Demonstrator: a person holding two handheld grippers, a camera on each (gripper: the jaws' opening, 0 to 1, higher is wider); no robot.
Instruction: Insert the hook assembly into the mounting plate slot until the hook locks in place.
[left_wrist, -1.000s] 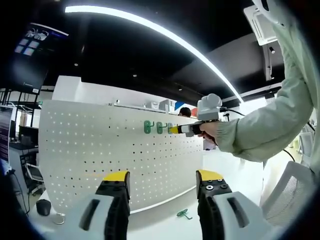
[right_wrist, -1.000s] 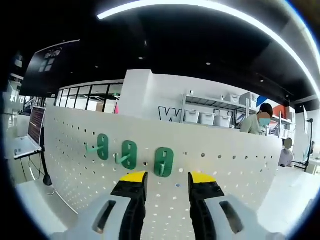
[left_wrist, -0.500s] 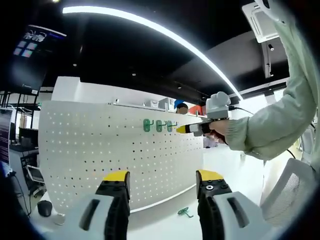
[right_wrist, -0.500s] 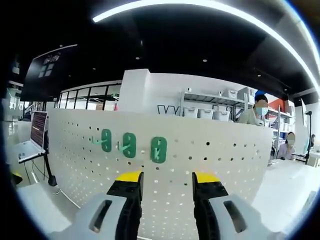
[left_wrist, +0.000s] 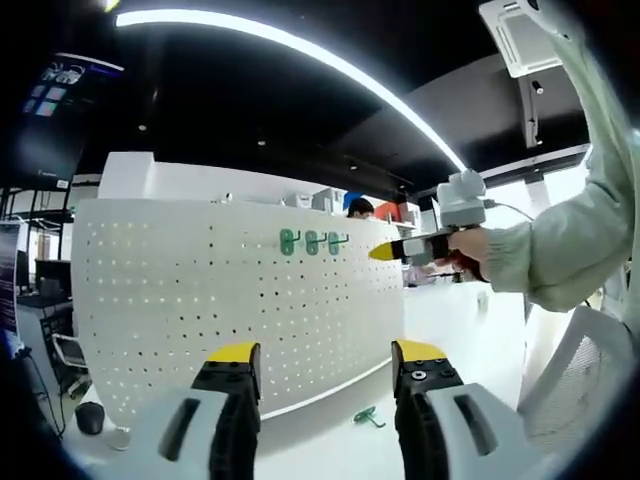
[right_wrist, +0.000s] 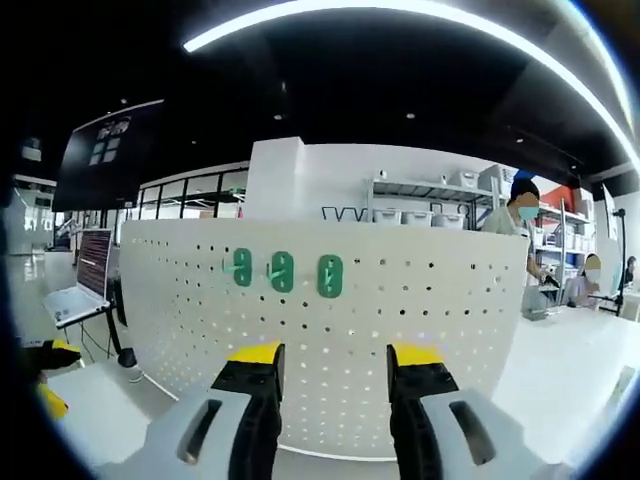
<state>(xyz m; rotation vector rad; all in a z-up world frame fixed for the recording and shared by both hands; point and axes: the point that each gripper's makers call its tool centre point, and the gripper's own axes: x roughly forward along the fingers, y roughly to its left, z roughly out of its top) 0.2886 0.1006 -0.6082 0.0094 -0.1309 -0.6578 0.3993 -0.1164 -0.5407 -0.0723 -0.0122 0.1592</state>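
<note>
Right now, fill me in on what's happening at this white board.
A person holds a two-jaw tool in each hand in front of a white pegboard. Three green hooks are mounted in a row on it. The right tool, open and empty, is held up in front of the board, beside the row. The left tool is open and empty too, lower down. One more green hook lies loose on the table at the board's foot, not yet picked up.
</note>
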